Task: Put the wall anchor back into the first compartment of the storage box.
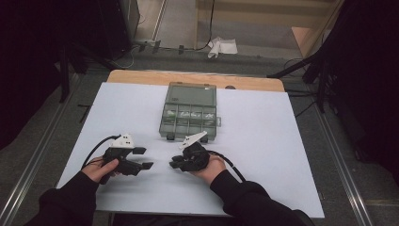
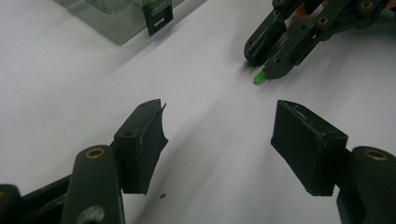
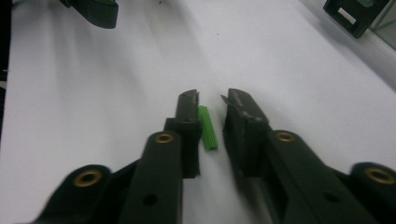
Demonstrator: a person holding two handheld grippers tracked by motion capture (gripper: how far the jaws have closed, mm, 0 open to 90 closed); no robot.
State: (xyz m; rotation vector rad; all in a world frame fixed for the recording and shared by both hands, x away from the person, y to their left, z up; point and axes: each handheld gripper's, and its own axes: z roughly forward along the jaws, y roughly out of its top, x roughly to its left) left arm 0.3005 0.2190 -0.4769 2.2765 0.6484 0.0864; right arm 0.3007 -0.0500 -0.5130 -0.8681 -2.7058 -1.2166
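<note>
Right tongs (image 3: 210,100) sit narrowed around a green plug (image 3: 208,128) (one pad touching); left tongs (image 2: 219,128) gape empty above the bench (image 1: 263,141).

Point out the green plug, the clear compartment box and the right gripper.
green plug (image 3: 208,128), right gripper view, middle of its ribbed body.
clear compartment box (image 1: 192,92), high view, on its raised lid.
right gripper (image 3: 211,108), right gripper view, gap midway between its fingertips.

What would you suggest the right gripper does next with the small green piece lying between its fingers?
Probably close a little further. In the right gripper view the green plug lies on the white table against one finger of the right gripper, with a gap to the other finger, so it is likely not yet pinched firmly enough to lift.
</note>
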